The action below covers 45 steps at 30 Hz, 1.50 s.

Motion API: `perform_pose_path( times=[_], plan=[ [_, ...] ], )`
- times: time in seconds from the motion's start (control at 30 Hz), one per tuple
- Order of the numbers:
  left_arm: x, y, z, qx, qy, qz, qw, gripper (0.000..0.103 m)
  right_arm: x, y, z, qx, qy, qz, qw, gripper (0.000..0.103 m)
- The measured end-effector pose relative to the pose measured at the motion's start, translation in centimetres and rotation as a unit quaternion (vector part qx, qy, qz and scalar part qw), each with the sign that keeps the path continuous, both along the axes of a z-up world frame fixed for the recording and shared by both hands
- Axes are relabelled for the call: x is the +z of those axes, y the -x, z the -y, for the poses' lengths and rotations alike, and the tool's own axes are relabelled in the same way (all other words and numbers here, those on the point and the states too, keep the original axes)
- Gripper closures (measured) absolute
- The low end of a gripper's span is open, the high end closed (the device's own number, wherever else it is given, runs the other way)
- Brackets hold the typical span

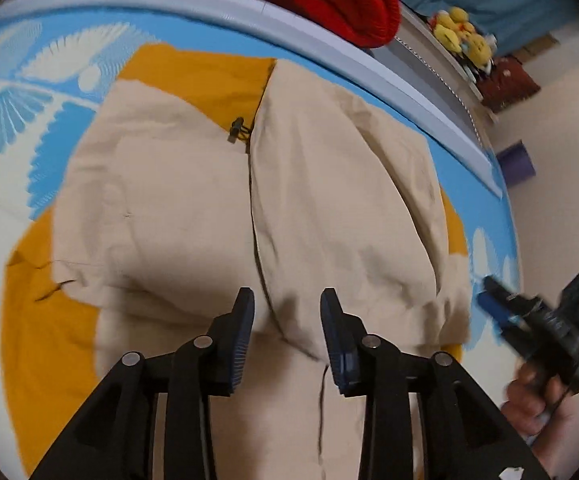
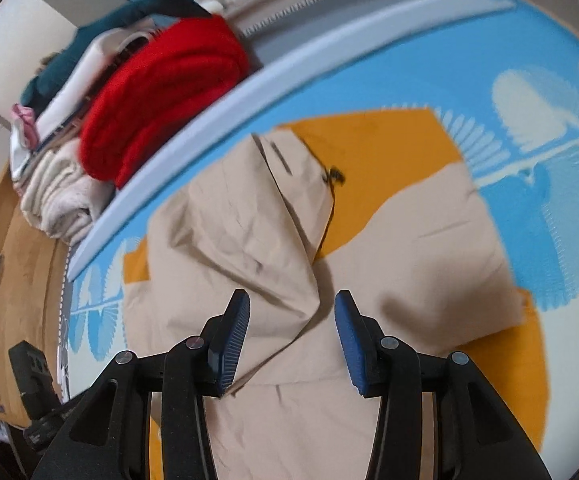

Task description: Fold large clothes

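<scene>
A large beige jacket [image 1: 193,200] with orange lining [image 1: 49,344] lies spread on a blue and white patterned bed cover [image 1: 21,92]. Its dark zip line [image 1: 255,220] runs up the middle to a small black cord stopper [image 1: 236,126]. My left gripper [image 1: 287,300] hovers over the jacket's near middle, open, with the zip line passing under the gap and no cloth pinched. My right gripper [image 2: 289,300] is open above a raised fold of the jacket [image 2: 249,240]. In the left wrist view the right gripper [image 1: 529,312] is a blur at the jacket's right edge, held by a hand [image 1: 537,404].
A red knit garment [image 2: 161,96] and a stack of folded pale clothes [image 2: 61,196] lie beyond the bed's pale blue border [image 2: 249,92]. Yellow plush toys [image 1: 463,32] sit on a ledge at the far right. A purple object [image 1: 516,162] stands on the floor.
</scene>
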<state>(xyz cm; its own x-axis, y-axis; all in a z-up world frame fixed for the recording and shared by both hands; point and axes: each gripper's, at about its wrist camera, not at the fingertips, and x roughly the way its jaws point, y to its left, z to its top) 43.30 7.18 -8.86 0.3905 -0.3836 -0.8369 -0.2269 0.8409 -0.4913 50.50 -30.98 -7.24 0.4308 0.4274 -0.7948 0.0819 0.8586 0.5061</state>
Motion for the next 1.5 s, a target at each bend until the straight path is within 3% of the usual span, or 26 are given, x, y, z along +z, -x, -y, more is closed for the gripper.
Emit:
perform_pose_path(
  times=[0.1, 0.2, 0.23, 0.27, 0.3, 0.33, 0.37, 0.4, 0.43, 0.53, 0.63, 0.67, 0.73, 0.8, 0.87, 0.93, 0.97, 1.03, 1.13, 1.27, 1.4, 1.5],
  plan=[
    [-2.2, -0.9, -0.1, 0.009, 0.047, -0.016, 0.9987, 0.064, -2.8, -1.7, -0.7, 0.001, 0.008, -0.026, 1.0, 0.057],
    [-4.1, -1.2, 0.2, 0.019, 0.06, -0.05, 0.9967, 0.064, -5.4, -2.8, -1.2, -0.002, -0.012, -0.047, 0.999, 0.059],
    [-4.5, -1.3, 0.4, 0.021, 0.061, -0.06, 0.9961, 0.066, -6.1, -2.9, -1.3, -0.004, -0.02, -0.05, 0.999, 0.062],
    [-4.7, -1.4, 0.6, 0.023, 0.064, -0.065, 0.9956, 0.066, -6.5, -3.0, -1.4, -0.005, -0.026, -0.052, 0.998, 0.076],
    [-4.5, -1.4, 1.0, 0.018, 0.06, -0.059, 0.9963, 0.071, -7.0, -3.0, -1.5, -0.005, -0.035, -0.051, 0.998, 0.09],
    [-4.2, -1.5, 1.5, 0.01, 0.038, -0.052, 0.9978, 0.091, -7.4, -2.8, -1.6, -0.009, -0.036, -0.048, 0.998, 0.093],
    [-4.0, -1.8, 2.2, -0.006, -0.011, -0.058, 0.9983, 0.1, -7.6, -2.5, -1.4, -0.02, -0.024, -0.043, 0.999, 0.097],
    [-4.4, -2.0, 2.6, -0.014, -0.047, -0.072, 0.9962, 0.103, -8.0, -2.4, -1.3, -0.026, -0.014, -0.047, 0.998, 0.098],
    [-4.7, -2.0, 2.7, -0.016, -0.071, -0.085, 0.9938, 0.103, -8.5, -2.4, -1.0, -0.034, -0.005, -0.059, 0.998, 0.098],
    [-3.4, -1.7, 2.9, -0.001, -0.086, -0.08, 0.9931, 0.103, -8.9, -2.1, -0.1, -0.061, 0.004, -0.079, 0.995, 0.098],
    [0.9, -1.7, 4.8, -0.023, -0.122, 0.012, 0.9922, 0.099, -7.4, -2.1, -0.5, -0.05, 0.006, -0.065, 0.997, 0.095],
    [2.1, -1.5, 5.9, -0.039, -0.117, 0.043, 0.9915, 0.099, -6.8, -2.0, -0.6, -0.049, 0.015, -0.059, 0.997, 0.095],
    [2.1, -1.5, 7.6, -0.074, -0.091, 0.061, 0.9913, 0.091, -5.2, -1.6, -0.9, -0.056, 0.049, -0.035, 0.997, 0.094],
    [0.5, -1.7, 9.1, -0.104, -0.083, 0.044, 0.9902, 0.087, -3.4, -1.1, -1.5, -0.062, 0.073, -0.004, 0.995, 0.094],
    [-2.6, -1.6, 9.6, -0.112, -0.1, -0.007, 0.9887, 0.087, -1.9, -0.8, -2.1, -0.055, 0.078, 0.036, 0.995, 0.094],
    [-4.9, -1.7, 9.4, -0.112, -0.119, -0.064, 0.9845, 0.088, -1.1, -1.0, -3.7, -0.012, 0.062, 0.078, 0.995, 0.092],
    [-5.1, -1.6, 9.0, -0.098, -0.112, -0.073, 0.9861, 0.088, -1.4, -1.1, -4.3, 0.016, 0.048, 0.079, 0.996, 0.088],
    [-4.1, -1.6, 8.8, -0.09, -0.104, -0.062, 0.9885, 0.088, -4.1, -1.9, -5.6, 0.069, 0.018, 0.032, 0.997, 0.08],
    [-2.2, -1.3, 9.2, -0.097, -0.117, -0.02, 0.9882, 0.083, -9.1, -2.2, -6.3, 0.082, 0.048, -0.063, 0.994, 0.08],
    [-2.5, -1.1, 10.2, -0.109, -0.11, -0.021, 0.9877, 0.083, -7.9, -1.9, -6.5, 0.091, 0.061, -0.045, 0.993, 0.08],
    [-3.6, -0.9, 10.6, -0.117, -0.115, -0.024, 0.9862, 0.08, -5.4, -1.4, -6.4, 0.087, 0.054, 0.024, 0.994, 0.078],
    [-5.5, -0.8, 10.6, -0.122, -0.131, -0.064, 0.9818, 0.078, -8.0, -1.6, -6.9, 0.108, 0.091, -0.038, 0.989, 0.072]
  ],
)
